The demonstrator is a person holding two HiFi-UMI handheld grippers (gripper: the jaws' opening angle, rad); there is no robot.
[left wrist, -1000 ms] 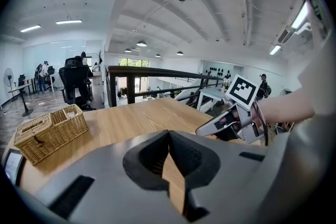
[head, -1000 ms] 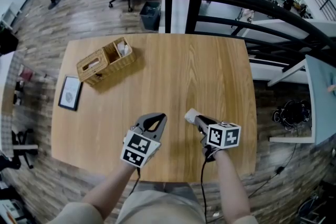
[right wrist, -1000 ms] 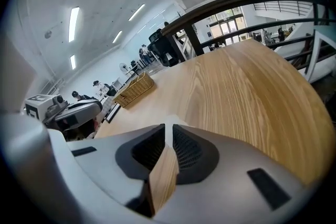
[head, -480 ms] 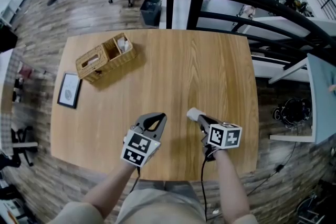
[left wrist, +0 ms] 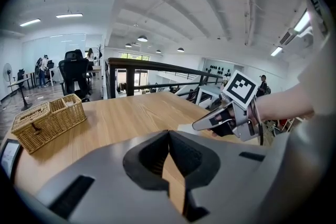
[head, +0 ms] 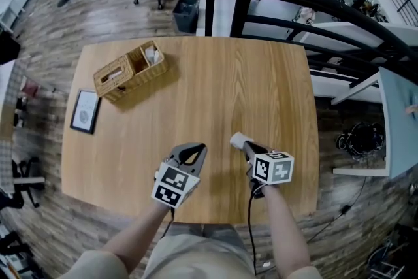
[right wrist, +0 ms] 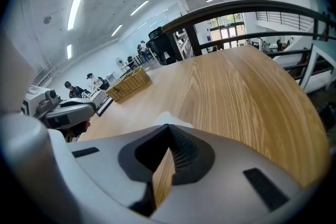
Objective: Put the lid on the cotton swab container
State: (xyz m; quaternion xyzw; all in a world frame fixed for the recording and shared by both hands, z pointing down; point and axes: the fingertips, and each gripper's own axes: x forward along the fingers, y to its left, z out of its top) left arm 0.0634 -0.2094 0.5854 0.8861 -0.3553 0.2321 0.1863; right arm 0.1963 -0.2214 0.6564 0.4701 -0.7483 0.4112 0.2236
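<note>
A small white lid [head: 236,138] lies on the wooden table [head: 248,88] at the tip of my right gripper [head: 243,144]. That gripper's jaws are shut, and they pinch the lid's near edge. The right gripper view shows the lid [right wrist: 169,117] peeking out just past the closed tips [right wrist: 167,127]. In the left gripper view, the lid [left wrist: 184,127] rests flat under the right gripper [left wrist: 202,122]. My left gripper [head: 195,149] hovers a hand's width to the left, shut with nothing in it [left wrist: 169,134]. I cannot make out the container.
A two-compartment wicker basket [head: 129,74] sits at the far left of the table, with something pale in its right compartment. A framed card [head: 85,112] lies near the left edge. A dark railing [head: 313,0] runs behind the table.
The right gripper and the white lid at its tip have edged slightly left. The left gripper has stayed where it was.
</note>
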